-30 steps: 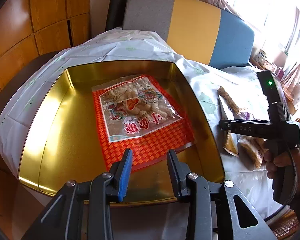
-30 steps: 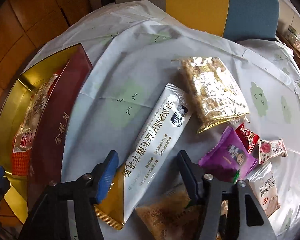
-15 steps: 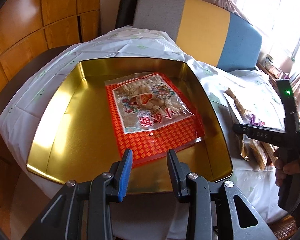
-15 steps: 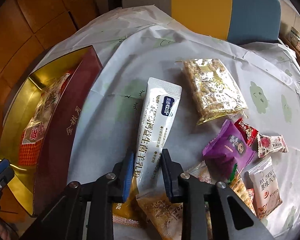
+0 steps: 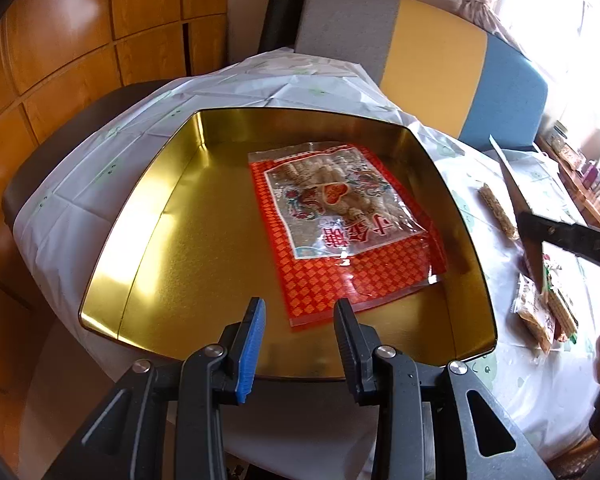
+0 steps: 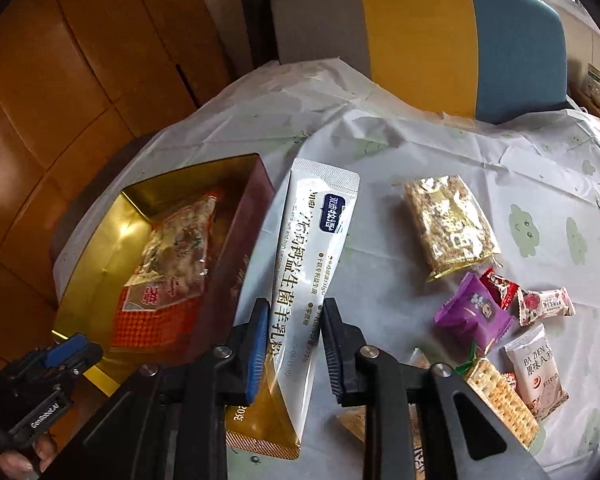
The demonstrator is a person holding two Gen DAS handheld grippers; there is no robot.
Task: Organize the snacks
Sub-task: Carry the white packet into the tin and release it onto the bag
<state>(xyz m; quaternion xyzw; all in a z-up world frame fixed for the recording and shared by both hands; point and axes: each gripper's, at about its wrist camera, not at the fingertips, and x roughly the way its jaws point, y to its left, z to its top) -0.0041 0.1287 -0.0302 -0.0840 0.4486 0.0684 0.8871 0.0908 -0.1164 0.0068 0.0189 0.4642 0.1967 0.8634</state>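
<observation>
White and glossy, the long flat sachet [image 6: 300,280] is pinched at its lower third by the right tongs [image 6: 295,346], whose fingers have just been closing and now press on both long edges; its long axis runs away from the camera, crimped top seal pointing far and slightly right, gold-printed bottom end [image 6: 264,428] hanging near the camera, and it sits tilted, raised off the tabletop [image 6: 400,152] just beside the tin's dark red outer wall [image 6: 240,248]. On the right lie crinkly film packs: a clear rectangular pack of grain bars with gold print [image 6: 450,226], a puffy purple pillow pack [image 6: 474,314], a small red wrapper [image 6: 500,286], a pink-and-white candy pack [image 6: 546,304], a white sachet [image 6: 534,370] and a clear sleeve of square crackers [image 6: 500,398]. A thin white plastic cloth with pale green cloud faces [image 6: 524,230] covers the tabletop. In the left wrist view the left tongs [image 5: 299,348] stand spread, nothing between them, over the near rim of the square gold metal tin [image 5: 172,248], which has smooth mirror walls and rounded corners; inside lies a flat red checkered bag with a clear window [image 5: 340,220], long axis running far-left to near-right
</observation>
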